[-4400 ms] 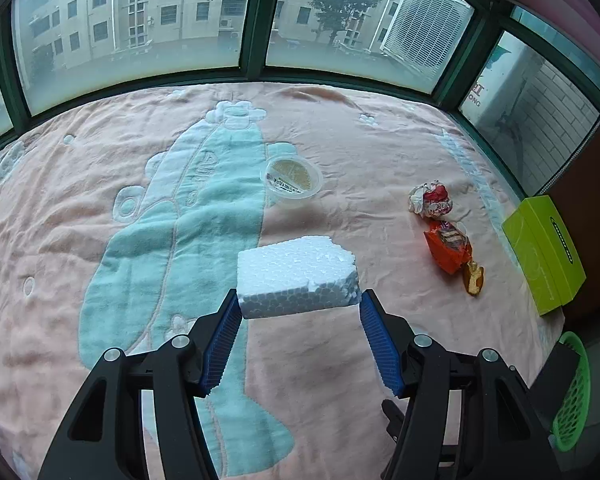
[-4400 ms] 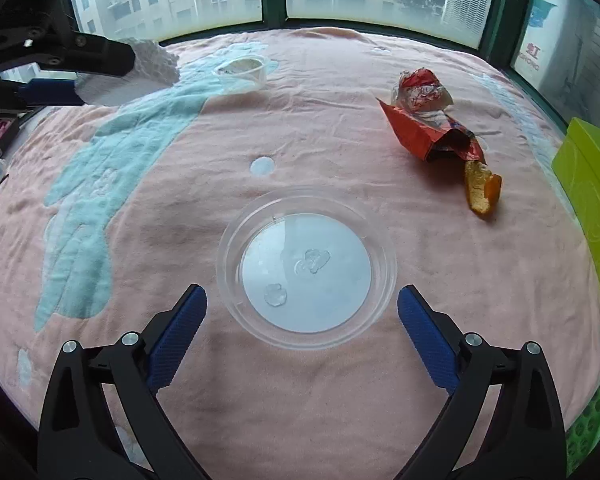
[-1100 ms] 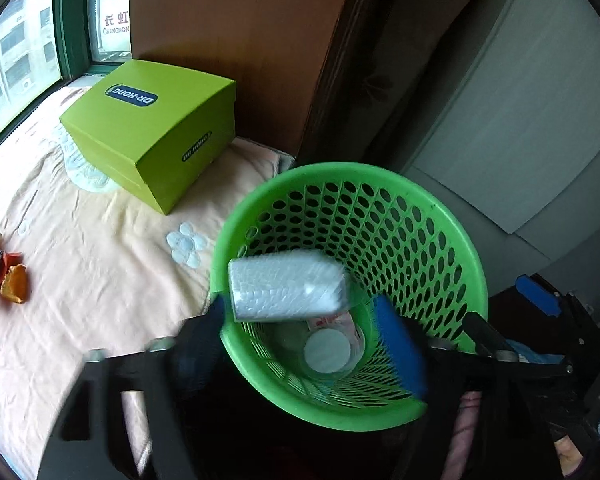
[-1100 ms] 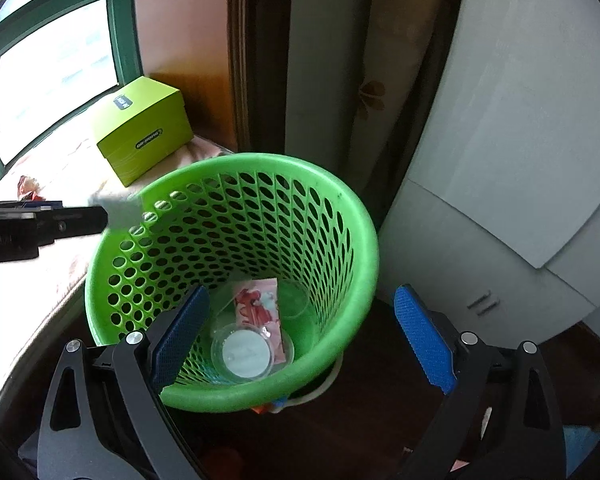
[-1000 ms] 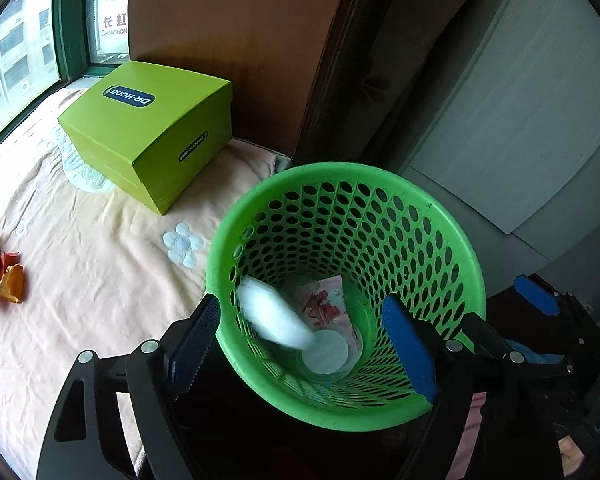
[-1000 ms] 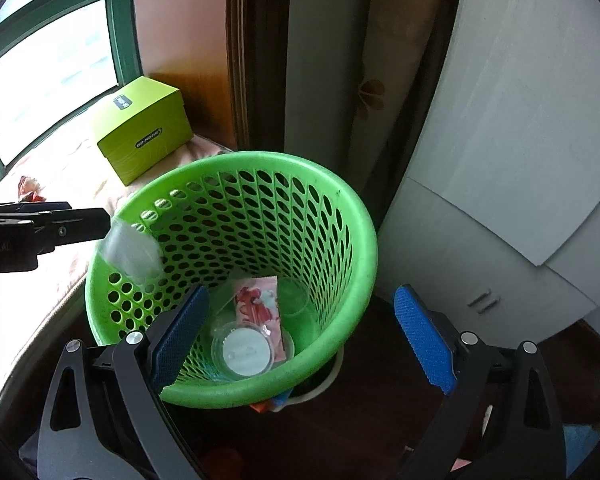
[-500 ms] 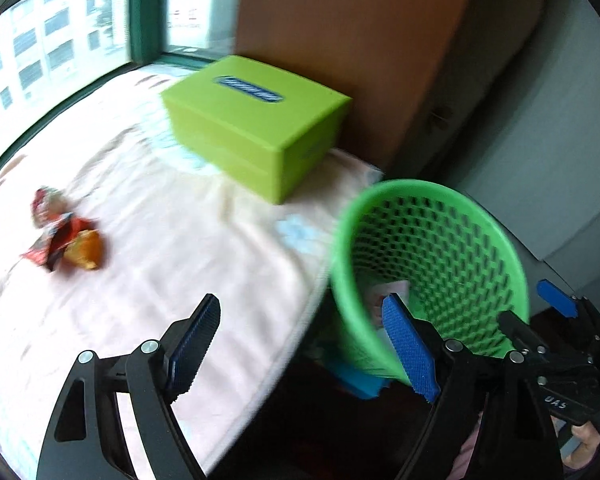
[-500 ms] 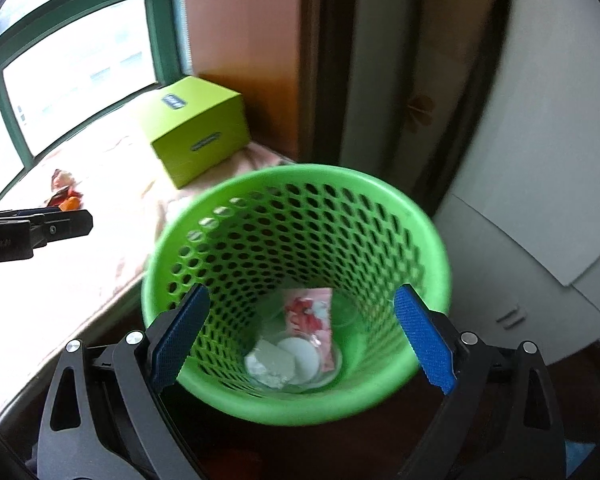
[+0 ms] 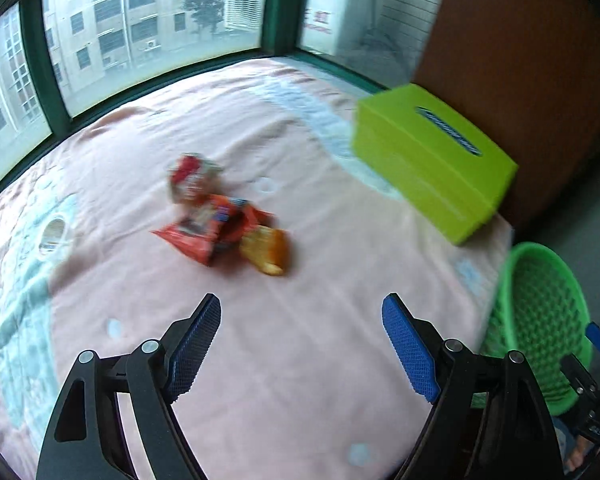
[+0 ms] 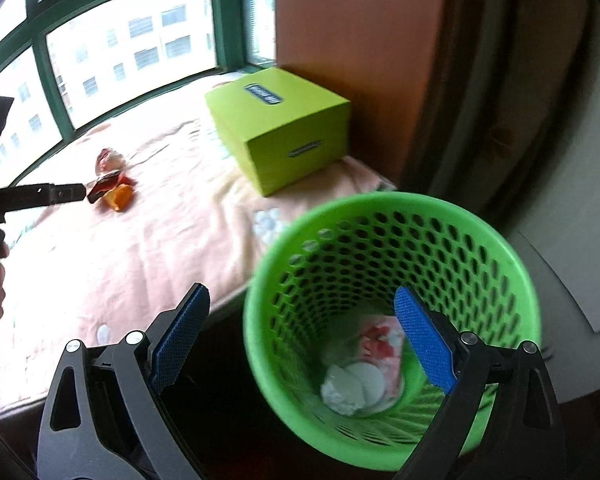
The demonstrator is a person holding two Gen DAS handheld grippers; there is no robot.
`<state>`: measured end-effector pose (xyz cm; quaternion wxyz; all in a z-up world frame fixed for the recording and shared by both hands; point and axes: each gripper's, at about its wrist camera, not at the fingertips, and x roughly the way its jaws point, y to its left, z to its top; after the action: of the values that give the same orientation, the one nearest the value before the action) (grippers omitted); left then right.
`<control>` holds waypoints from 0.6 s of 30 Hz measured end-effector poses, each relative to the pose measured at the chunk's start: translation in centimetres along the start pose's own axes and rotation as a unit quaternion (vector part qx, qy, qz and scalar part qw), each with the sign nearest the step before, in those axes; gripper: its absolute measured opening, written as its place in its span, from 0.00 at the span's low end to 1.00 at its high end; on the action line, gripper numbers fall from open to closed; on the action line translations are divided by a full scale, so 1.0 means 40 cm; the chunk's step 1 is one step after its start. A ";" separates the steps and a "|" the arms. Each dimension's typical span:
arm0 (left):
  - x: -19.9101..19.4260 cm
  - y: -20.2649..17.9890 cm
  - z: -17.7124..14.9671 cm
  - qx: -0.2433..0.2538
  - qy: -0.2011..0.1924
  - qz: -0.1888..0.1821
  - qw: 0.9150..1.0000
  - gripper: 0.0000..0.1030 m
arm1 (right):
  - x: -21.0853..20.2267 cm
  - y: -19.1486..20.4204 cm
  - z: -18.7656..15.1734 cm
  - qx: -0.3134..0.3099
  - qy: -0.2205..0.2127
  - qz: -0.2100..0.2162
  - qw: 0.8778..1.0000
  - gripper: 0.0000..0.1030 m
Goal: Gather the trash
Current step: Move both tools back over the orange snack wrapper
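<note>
Where pink blanket [image 9: 300, 360] spreads, orange wrapper [image 9: 212, 232] beyond empty left gripper [image 9: 302, 344].

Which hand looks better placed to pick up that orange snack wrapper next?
Probably the left. The left gripper is open and pointed at the orange wrapper lying on the blanket. The right gripper, also open, sits over the green basket, farther away.

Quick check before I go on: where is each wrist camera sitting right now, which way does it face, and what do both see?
Left wrist: above the blanket, facing the orange snack wrapper; open left gripper in frame.
Right wrist: above the green basket, looking into it; open right gripper and the left gripper's arm at left.
Shared: wrapper, basket, green box.
</note>
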<state>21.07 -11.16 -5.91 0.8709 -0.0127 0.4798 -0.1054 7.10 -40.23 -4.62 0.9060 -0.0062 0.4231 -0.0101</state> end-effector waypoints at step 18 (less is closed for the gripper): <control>0.184 0.221 0.072 0.015 0.024 0.005 1.000 0.77 | 0.147 0.224 0.112 -0.059 0.020 0.061 0.996 0.90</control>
<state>28.82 -4.18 -11.59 0.8597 0.0050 0.4992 -0.1080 14.43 -31.42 -6.41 0.8943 -0.0334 0.4407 0.0700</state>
